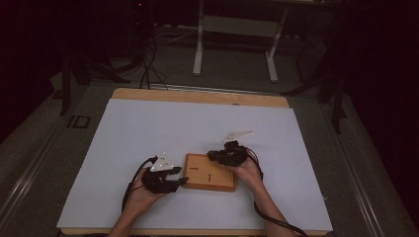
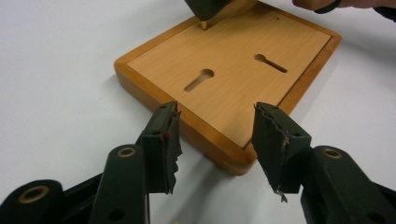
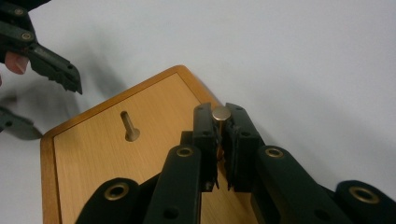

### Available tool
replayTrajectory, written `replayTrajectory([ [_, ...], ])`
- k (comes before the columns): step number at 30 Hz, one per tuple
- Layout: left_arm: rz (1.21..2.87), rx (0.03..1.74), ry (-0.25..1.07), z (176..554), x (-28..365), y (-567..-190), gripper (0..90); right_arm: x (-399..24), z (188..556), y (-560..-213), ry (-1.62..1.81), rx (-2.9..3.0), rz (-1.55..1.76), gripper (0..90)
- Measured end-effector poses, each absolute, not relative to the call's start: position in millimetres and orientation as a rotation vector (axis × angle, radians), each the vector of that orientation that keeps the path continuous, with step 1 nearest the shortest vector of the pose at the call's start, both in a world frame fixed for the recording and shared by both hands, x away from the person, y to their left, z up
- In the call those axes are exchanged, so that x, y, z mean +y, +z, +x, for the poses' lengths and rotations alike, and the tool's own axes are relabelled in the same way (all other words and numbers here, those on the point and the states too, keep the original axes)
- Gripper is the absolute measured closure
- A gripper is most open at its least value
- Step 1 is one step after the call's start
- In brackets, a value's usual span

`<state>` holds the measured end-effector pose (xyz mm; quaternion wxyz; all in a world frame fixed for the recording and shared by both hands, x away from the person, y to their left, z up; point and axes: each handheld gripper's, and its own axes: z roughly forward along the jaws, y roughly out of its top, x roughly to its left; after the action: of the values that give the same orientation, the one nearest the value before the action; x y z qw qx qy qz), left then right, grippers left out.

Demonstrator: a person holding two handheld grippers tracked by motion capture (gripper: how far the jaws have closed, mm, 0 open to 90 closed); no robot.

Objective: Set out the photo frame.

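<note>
On the bench, the right hand-held gripper clamps an upright brass pin at the board's 1 o'clock corner, while the left hand-held gripper gapes open, straddling the corner at 8 o'clock.

Table top: a pale, white-grey sheet covering nearly the whole surface — plain and flat.
Table edge: a strip of light wood showing along the far side, beyond the sheet.
Floor: grey, dim, running away behind the table.
White frame: a stand with two legs on the floor, far side, a little right of centre — its feet point toward the table.
Cables: dark leads trailing over the floor, far left.
Dark stands: black legs at far left, and more at far right, lost in shadow.
</note>
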<state>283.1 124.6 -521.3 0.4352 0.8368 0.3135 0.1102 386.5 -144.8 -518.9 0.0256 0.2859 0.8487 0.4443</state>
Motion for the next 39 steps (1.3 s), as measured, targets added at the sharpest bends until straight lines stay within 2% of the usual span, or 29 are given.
replayTrajectory([
  [7, 2.115, 0.747, 0.3, 281.5, 122.5, -522.1, 47.3, -144.6, 390.9, -518.2, 1.375, 2.639, 0.898, 84.0],
  [16, 2.175, 0.709, 0.319, 280.9, 119.1, -527.0, 35.9, -145.3, 394.5, -518.1, 1.385, 2.656, 0.911, 83.9],
  [39, 2.306, 0.684, 0.467, 284.1, 108.9, -539.2, 26.7, -145.9, 401.3, -517.3, 1.385, 2.699, 0.928, 83.7],
])
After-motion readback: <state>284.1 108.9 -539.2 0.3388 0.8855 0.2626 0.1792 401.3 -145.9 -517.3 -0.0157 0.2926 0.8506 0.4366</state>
